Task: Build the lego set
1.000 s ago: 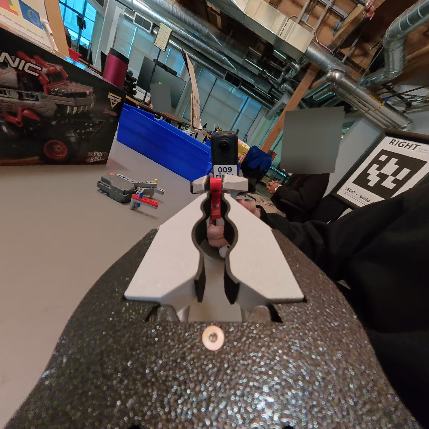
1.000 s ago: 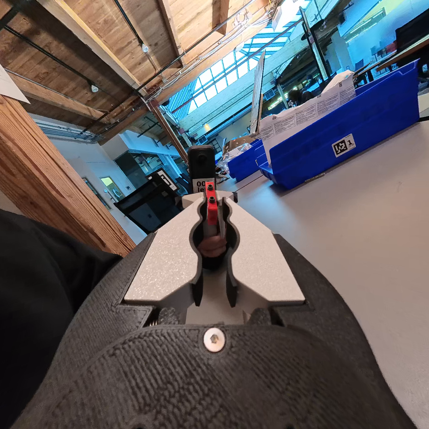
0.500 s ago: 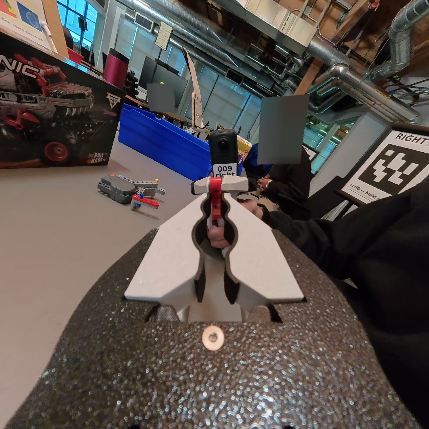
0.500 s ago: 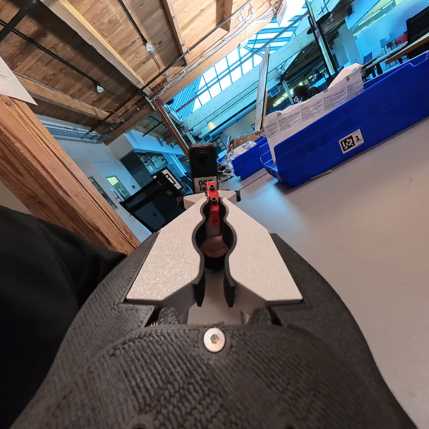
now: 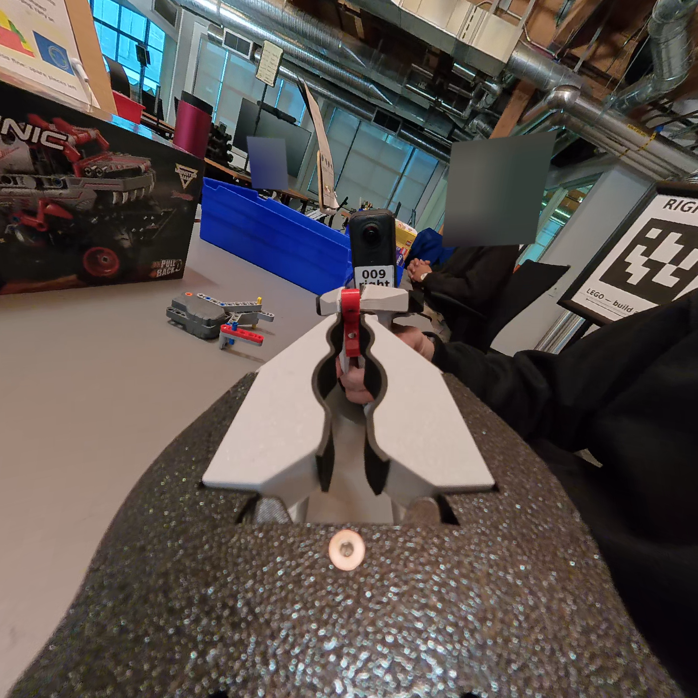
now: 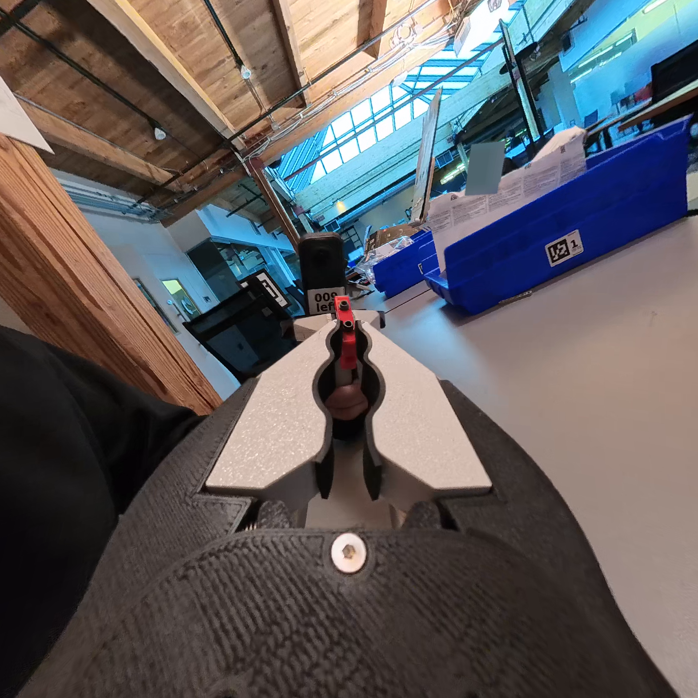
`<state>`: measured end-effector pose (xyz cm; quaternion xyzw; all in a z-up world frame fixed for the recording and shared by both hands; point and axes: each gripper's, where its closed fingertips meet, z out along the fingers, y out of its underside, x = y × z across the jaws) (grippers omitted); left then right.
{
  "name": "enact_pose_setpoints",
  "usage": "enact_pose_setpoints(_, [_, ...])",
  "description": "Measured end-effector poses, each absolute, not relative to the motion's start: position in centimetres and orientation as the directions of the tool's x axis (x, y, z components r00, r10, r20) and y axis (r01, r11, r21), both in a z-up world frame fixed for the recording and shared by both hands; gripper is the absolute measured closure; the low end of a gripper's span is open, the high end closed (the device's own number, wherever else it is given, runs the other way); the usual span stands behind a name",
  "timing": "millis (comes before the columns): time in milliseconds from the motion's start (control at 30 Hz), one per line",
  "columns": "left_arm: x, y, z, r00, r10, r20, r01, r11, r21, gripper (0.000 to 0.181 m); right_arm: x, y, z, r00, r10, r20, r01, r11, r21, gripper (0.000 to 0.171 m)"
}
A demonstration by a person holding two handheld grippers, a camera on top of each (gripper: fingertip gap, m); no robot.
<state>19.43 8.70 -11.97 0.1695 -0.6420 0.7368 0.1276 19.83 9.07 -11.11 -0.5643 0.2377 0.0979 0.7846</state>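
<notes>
The left hand-held gripper [image 5: 349,332] and the right hand-held gripper [image 6: 347,334] are both pinched on one red lego beam [image 5: 350,329] — its lower end is hidden between the fingers. A half-built grey lego assembly [image 5: 215,316] lies apart on the tabletop [image 5: 94,396], before the partly cropped lego box [image 5: 87,211].
</notes>
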Motion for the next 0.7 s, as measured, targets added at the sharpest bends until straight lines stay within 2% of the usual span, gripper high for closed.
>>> enact_pose_setpoints(100, [19.38, 8.58, -11.87, -0.906, -0.026, 0.423, -0.415, -0.147, -0.898, 0.176, 19.75, 8.97, -10.99, 0.886, -0.144, -0.441, -0.376, 0.332, -0.865, 0.167])
enact_pose_setpoints(433, [18.84, 8.46, -11.49, -0.865, 0.059, 0.498, -0.500, -0.166, -0.850, 0.176, 19.28, 8.91, -10.62, 0.891, -0.091, -0.445, -0.390, 0.351, -0.851, 0.167])
enact_pose_setpoints(700, [18.74, 8.51, -11.46, -0.892, 0.050, 0.450, -0.451, -0.173, -0.875, 0.176, 19.12, 9.00, -10.61, 0.884, -0.074, -0.461, -0.409, 0.356, -0.840, 0.166])
